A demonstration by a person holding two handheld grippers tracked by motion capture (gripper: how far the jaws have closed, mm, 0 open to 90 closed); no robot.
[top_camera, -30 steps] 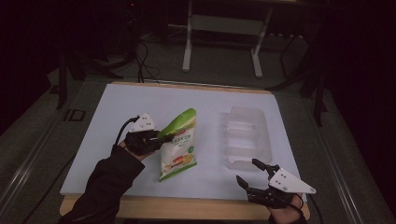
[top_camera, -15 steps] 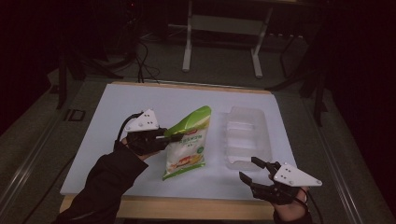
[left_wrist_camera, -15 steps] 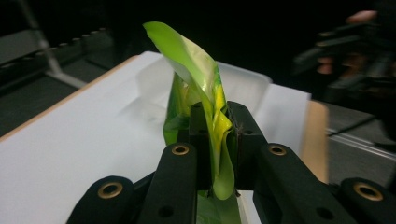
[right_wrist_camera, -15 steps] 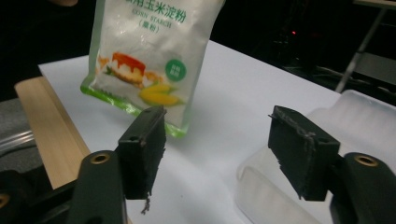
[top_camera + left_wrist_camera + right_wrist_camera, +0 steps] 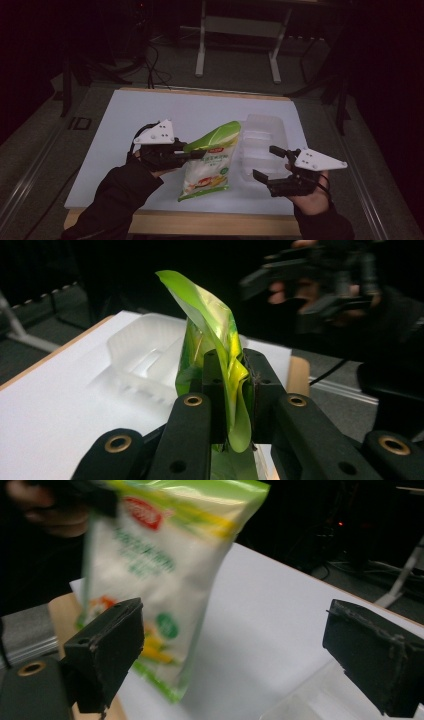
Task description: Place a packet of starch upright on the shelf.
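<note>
A snack bag (image 5: 209,165) with a green top and a white front with yellow print hangs from its crumpled top edge. My left gripper (image 5: 197,155) is shut on that green edge (image 5: 210,315), both pads pressing the film, as the left gripper view (image 5: 234,375) has it close up. My right gripper (image 5: 265,162) is held near the table's front right and points left at the bag. Its jaws have just been opening and stand wide, with nothing between them (image 5: 240,650). The bag (image 5: 155,580) hangs beyond them.
A clear plastic tray (image 5: 260,145) with compartments lies on the white tabletop (image 5: 150,115) just right of the bag, also in the left gripper view (image 5: 145,355). Beyond the table are a dark floor, cables and a metal stand (image 5: 235,45).
Both hands have risen. The left gripper has lifted the bag and carried it right, toward the tray. The right gripper's jaws now stand wider.
</note>
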